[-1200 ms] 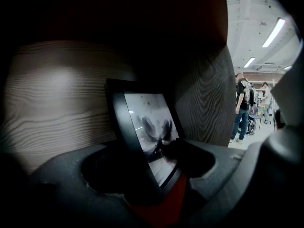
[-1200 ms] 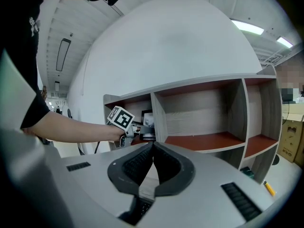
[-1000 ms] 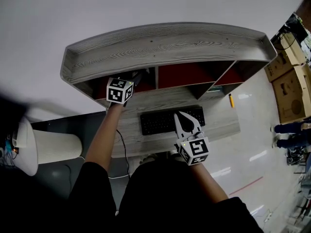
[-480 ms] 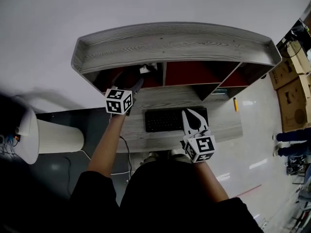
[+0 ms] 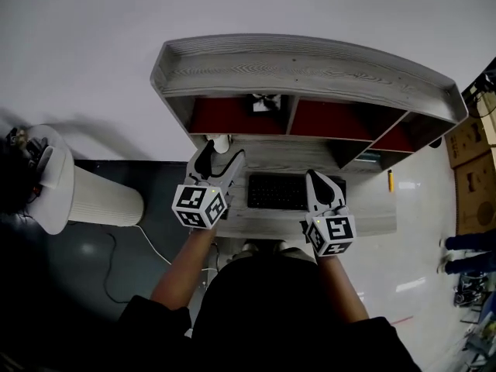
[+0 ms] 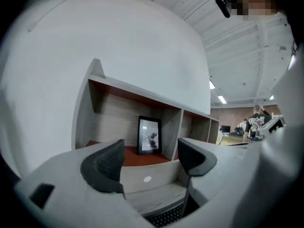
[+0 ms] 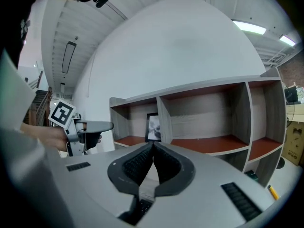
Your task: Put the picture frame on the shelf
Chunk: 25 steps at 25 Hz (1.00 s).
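Above the table (image 5: 364, 222), in front of the shelf (image 5: 310, 68), the left tongs (image 5: 221, 157) are held with jaws wide apart; nothing is gripped, only the shelf and table edge are seen through the gap. The right tongs (image 5: 319, 186) are held just beside, over the keyboard (image 5: 277, 192), jaws pressed together at the tips, nothing clamped between the pads. Neither pair is touching the shelf.

The picture frame (image 6: 149, 135) is stood upright on the red floor of the shelf's leftmost compartment, at that compartment's right end, just beside the divider. It is well apart from both tongs. The other two compartments are seen with red floors.

The keyboard is laid on the table below the shelf. A small yellow item (image 5: 390, 180), possibly a pen, is seen near the table's right end. A white cylinder (image 5: 101, 204) is stood on the floor to the left.
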### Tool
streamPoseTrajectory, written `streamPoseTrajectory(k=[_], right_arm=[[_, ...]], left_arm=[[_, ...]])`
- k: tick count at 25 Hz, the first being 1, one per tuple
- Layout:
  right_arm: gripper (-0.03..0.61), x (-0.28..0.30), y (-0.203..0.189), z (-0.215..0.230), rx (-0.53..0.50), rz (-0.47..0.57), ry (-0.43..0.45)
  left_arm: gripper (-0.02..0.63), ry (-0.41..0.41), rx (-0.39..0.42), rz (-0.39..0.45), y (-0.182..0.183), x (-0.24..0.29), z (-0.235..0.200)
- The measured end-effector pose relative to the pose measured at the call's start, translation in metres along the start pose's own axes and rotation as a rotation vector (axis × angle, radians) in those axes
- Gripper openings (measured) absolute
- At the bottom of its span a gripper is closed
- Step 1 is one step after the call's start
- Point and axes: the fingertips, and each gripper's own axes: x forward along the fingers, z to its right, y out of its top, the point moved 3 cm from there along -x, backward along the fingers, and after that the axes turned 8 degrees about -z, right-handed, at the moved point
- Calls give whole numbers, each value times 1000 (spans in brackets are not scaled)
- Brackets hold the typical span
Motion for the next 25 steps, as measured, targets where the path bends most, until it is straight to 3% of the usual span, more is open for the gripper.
streamPoseTrajectory(k=[4,8,15,19,25], right_arm=[[12,1,1,-10,-20,-1,12],[12,2,0,-15,-36,-5,17],[12,3,-1,-21,-31,1,15],[12,1,-2,-15,-61,4,-10],[11,-1,-3,-8,-88,-11,-28]], left_arm=[[345,17,-25,19,-8,-30,13],[213,-1,-64,76,-12,-50,22],[55,4,-2,121,-14,-66,31],[19,17,10,90,-19,-64,29],[17,46,14,52,-24,-60,28]])
